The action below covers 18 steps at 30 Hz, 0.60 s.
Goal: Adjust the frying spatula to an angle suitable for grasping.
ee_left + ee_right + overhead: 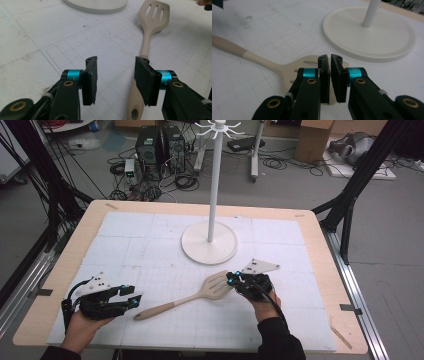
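Observation:
A beige slotted spatula (200, 295) lies flat on the white gridded mat (125, 240), head toward the right, handle end toward the left. My right gripper (232, 279) sits over the edge of the spatula's head (284, 70); its jaws (329, 57) stand shut with only a thin slit between the pads and nothing visible in it. My left gripper (134, 296) rests near the handle end and is open (115, 61). The spatula's handle (146, 47) runs past its right jaw, apart from the pads.
A white stand with a round base (209, 245) and a tall pole (215, 185) rises behind the spatula at mid-table. The wooden table edge (80, 240) frames the mat. Black frame struts, computers and cables stand on the floor beyond.

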Motion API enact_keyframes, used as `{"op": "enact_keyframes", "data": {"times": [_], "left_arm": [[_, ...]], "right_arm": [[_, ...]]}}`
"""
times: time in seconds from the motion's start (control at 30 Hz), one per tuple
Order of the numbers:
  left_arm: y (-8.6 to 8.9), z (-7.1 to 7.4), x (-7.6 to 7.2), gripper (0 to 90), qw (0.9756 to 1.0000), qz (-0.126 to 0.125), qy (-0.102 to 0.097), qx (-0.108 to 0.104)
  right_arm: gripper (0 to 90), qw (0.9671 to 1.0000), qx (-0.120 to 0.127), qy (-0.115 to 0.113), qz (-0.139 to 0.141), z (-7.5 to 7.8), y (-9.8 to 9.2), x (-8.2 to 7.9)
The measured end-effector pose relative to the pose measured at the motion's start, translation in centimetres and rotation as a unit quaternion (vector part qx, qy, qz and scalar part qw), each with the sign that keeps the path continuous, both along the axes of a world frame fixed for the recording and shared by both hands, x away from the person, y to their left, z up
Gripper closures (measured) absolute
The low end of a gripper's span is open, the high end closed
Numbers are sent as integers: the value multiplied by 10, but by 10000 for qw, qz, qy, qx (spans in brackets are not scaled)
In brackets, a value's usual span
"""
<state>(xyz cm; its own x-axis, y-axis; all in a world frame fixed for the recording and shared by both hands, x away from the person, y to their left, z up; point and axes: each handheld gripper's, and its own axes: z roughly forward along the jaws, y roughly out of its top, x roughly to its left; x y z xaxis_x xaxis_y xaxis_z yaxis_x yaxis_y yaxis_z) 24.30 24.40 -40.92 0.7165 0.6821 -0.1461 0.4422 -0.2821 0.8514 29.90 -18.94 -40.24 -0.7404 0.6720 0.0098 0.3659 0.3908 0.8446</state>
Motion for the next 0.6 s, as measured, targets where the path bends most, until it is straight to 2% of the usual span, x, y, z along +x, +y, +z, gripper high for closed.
{"op": "enact_keyframes", "data": {"times": [0.03, 0.13, 0.2, 0.27, 0.37, 0.6], "left_arm": [[-1, -1, -3, 597, 10000, -69, 25, 61], [-2, -1, -5, 636, 9999, -100, 33, 90], [-3, 0, -8, 666, 9999, -127, 39, 98], [-4, -1, -12, 743, 9996, -235, 65, 157], [-4, -2, -13, 794, 9994, -267, 105, 201], [-8, -1, -19, 833, 9992, -316, 162, 209]], "right_arm": [[873, 9998, -169, 109, 44, -6, 7, 5], [893, 9991, -351, 232, 27, -14, 12, 10], [893, 9989, -355, 305, 5, -15, 12, 11], [893, 9988, -378, 315, 0, -15, 12, 11], [893, 9988, -394, 306, -1, -15, 11, 10], [894, 9983, -431, 399, -59, -20, 11, 10]]}}
